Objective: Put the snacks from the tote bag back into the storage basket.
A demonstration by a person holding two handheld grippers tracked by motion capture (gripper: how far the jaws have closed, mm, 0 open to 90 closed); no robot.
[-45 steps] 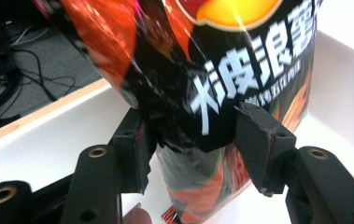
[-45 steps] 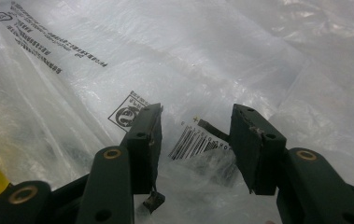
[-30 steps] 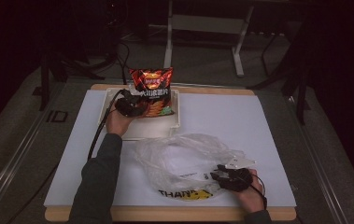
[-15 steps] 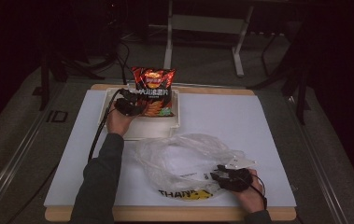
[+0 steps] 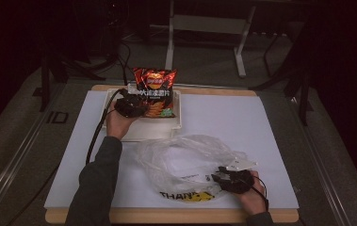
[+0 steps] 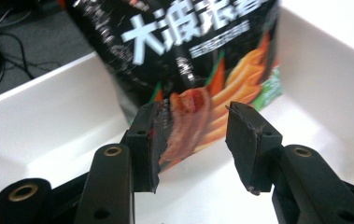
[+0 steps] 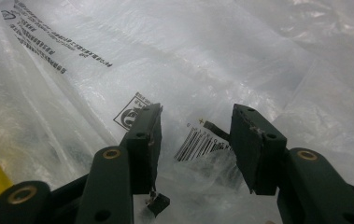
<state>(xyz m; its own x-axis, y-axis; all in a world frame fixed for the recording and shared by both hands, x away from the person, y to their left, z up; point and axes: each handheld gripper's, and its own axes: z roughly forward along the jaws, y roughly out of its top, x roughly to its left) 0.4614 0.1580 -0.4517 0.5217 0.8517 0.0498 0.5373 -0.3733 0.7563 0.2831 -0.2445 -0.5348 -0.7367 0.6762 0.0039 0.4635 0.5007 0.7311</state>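
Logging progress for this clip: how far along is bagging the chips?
Little is done: the chip bag stands in the white tray, not in the plastic bag. In hand: the left gripper has its jaws around the chip bag's lower corner, not clamped; the right gripper rests open on the plastic bag. Left: gripping, lifting, bagging.

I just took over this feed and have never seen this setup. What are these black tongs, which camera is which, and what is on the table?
No robot here: a person holds a two-jaw gripper in each hand. The high view looks down on the table; the other two pictures come from cameras riding on each gripper. The left gripper reaches into a white tray with its jaws around the lower corner of a chip bag; I cannot tell whether the pads press on it. The right gripper rests on a crumpled clear plastic bag, jaws apart, nothing clamped.
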